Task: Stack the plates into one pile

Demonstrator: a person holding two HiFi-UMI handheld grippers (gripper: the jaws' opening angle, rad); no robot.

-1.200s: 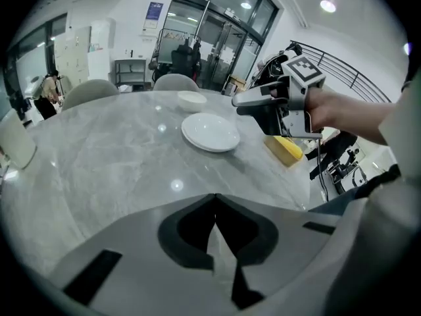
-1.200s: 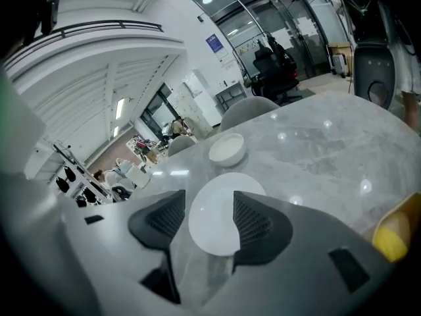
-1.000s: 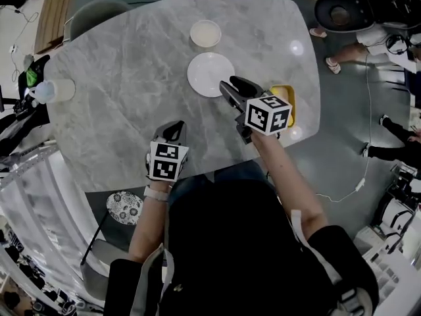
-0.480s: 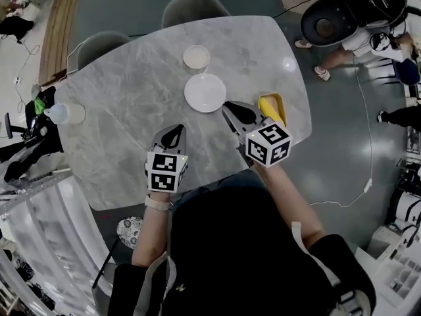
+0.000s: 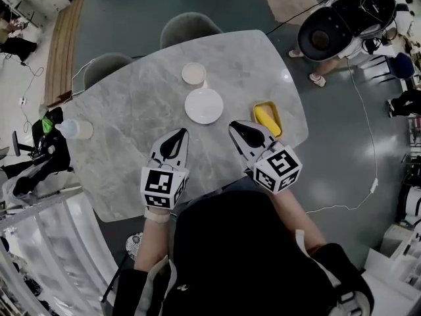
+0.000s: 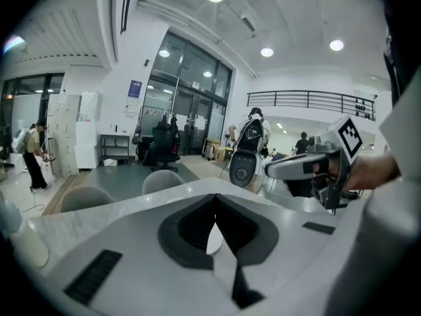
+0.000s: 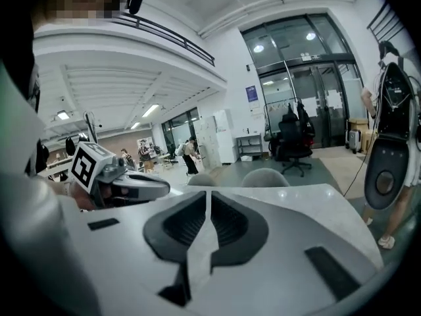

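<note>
Two white plates lie apart on the grey marble table (image 5: 131, 124): a large plate (image 5: 204, 105) in the middle and a smaller plate (image 5: 193, 73) just beyond it. My left gripper (image 5: 181, 131) hovers above the near part of the table, shut and holding nothing; in its own view its tips (image 6: 215, 197) meet. My right gripper (image 5: 232, 124) hangs beside it, just short of the large plate. Its jaws have just been closing with nothing between them, and they stand shut (image 7: 208, 193). Each gripper shows in the other's view: the right gripper (image 6: 309, 166) and the left gripper (image 7: 131, 187).
A yellow dish (image 5: 268, 118) sits near the table's right edge, beside my right gripper. A pale cup (image 5: 69, 129) stands at the left edge. Two grey chairs (image 5: 191, 25) are tucked in at the far side. A dark round machine (image 5: 329, 35) and a floor cable (image 5: 368, 143) lie to the right.
Both grippers have lifted off the table and drawn back from the large plate. The right gripper's jaws, open a second ago, have closed empty. The plates have not moved.
</note>
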